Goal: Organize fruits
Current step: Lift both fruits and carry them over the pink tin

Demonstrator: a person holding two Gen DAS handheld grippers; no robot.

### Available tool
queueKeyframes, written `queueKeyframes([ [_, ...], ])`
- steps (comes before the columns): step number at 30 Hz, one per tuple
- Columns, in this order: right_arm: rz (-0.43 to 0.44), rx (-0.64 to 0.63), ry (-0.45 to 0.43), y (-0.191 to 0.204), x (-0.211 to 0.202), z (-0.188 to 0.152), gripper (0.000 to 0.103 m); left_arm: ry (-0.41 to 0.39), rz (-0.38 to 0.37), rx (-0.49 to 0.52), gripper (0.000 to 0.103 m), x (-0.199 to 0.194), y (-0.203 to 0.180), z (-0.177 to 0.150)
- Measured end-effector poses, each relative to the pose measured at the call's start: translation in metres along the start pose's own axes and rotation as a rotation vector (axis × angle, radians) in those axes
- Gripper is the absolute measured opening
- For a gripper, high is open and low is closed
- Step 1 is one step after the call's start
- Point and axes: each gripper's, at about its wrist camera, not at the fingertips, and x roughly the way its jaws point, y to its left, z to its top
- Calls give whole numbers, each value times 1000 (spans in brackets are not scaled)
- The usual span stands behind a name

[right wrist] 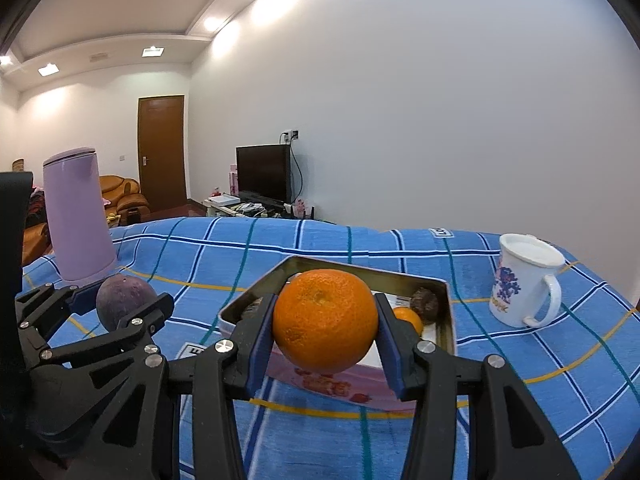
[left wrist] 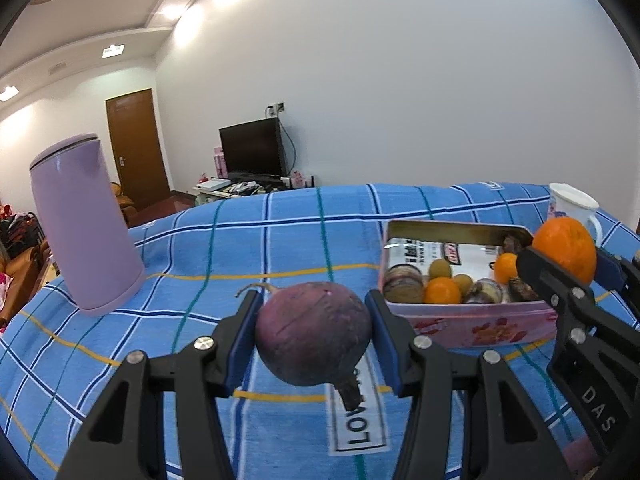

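Above the table: I carry both fruits over the blue checked cloth (left wrist: 280,240).
Left gripper (left wrist: 314,334): clamped on purple fruit (left wrist: 312,332).
Right gripper (right wrist: 325,322): clamped on orange (right wrist: 325,320), over the tin (right wrist: 444,300).

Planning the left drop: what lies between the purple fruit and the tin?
Only bare checked cloth lies between the purple fruit and the tin, seen in the left wrist view.

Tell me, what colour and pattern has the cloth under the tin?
Blue cloth with a check of white, dark blue, teal and yellow lines; the left wrist view shows it best.
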Motion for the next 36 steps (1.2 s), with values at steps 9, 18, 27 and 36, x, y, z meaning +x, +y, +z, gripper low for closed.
queueKeyframes([
  [9,-26,21,-1,-23,-1,0,49,3,-35,7,55,0,-22,4],
  [18,-51,27,-7,-38,-5,-1,49,3,-78,32,55,0,-49,6],
  [27,-78,53,-1,-57,-5,-1,49,4,-114,52,55,0,-68,8],
  [36,-95,80,5,-69,-3,-1,49,15,-148,55,55,5,-85,10],
])
